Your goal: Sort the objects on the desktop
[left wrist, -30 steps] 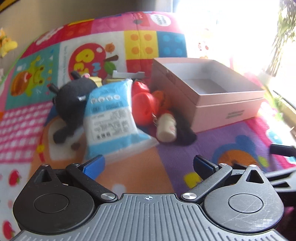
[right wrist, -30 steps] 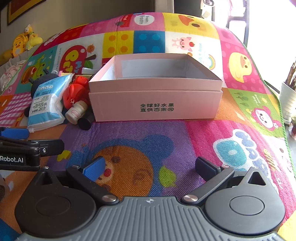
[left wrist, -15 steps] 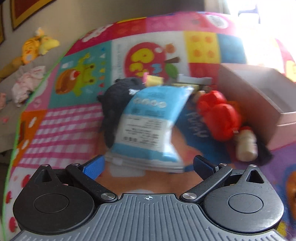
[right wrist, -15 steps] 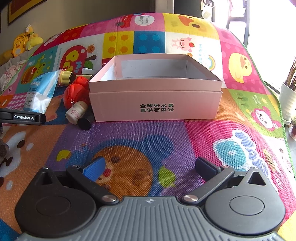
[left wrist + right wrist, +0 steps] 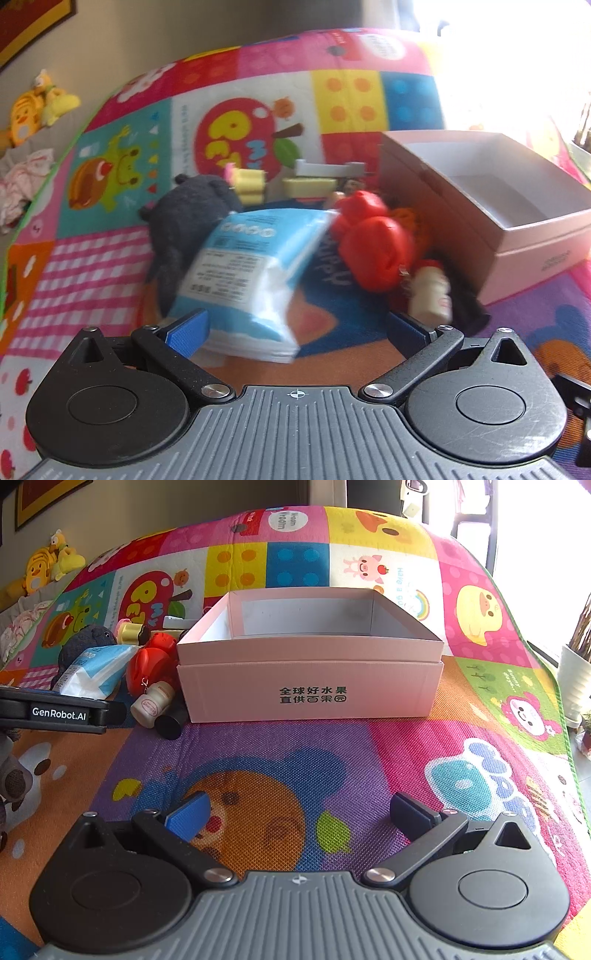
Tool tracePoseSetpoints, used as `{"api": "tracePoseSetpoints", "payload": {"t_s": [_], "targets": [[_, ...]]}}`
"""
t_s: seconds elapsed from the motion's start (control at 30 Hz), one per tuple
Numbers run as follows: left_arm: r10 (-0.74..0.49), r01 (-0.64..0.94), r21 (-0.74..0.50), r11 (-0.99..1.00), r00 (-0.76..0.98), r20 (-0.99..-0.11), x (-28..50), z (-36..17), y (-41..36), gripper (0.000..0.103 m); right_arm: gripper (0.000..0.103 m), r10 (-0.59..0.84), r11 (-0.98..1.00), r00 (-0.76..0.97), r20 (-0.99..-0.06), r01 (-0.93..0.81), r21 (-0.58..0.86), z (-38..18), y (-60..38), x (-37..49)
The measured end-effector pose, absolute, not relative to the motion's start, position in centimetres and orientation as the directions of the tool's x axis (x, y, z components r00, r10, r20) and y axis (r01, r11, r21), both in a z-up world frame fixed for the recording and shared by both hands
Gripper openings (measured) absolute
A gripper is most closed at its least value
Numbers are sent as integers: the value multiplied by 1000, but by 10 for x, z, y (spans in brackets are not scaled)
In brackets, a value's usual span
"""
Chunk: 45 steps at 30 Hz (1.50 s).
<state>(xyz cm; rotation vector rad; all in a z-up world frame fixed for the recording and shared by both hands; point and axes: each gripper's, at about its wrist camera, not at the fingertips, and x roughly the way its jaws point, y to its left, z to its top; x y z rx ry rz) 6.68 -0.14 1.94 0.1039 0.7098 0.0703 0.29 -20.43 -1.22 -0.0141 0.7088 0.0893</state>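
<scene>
Colourful cartoon play mat (image 5: 480, 686) carries everything. Left gripper (image 5: 295, 326) gapes wide, nothing held, with the blue-and-white plastic packet (image 5: 251, 269) right at its fingertips. Right gripper (image 5: 299, 812) hangs wide too, facing the open pink cardboard box (image 5: 310, 686).

Matt pink cardboard box (image 5: 310, 686), glossy plastic pkt (image 5: 251, 273), woven-textured mat (image 5: 295, 753).

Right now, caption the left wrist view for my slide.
Open left tongs hover at the blue-and-white packet, beside the black plush, red toy and empty pink box.
</scene>
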Motion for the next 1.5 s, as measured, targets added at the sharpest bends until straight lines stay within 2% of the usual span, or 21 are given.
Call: {"api": "tracePoseSetpoints", "payload": {"t_s": [0.17,0.27,0.7,1.1,1.17,1.27,1.5], "targets": [[202,-168,115,979,730,-653,72,21,27,103,103,77,996,755,-651,-87,17,-12,-204,3],[201,-193,86,977,724,-660,71,21,40,103,103,76,996,755,-651,-87,16,-13,-205,3],[50,-44,26,999,741,-670,51,17,19,103,103,77,996,754,-652,-88,16,-13,-204,3],[12,-24,-11,1000,801,-598,25,31,30,103,103,107,989,694,-712,-144,9,-7,-206,13],[7,-28,-26,999,803,-596,25,31,34,103,103,120,985,680,-723,-175,-1,-5,-205,15],[-4,-26,-43,999,809,-588,24,30,43,103,103,210,942,586,-782,-335,2,6,-202,28],[0,-73,-106,992,823,-568,27,25,66,103,103,321,900,672,-667,-435,-6,43,-193,51]]}}
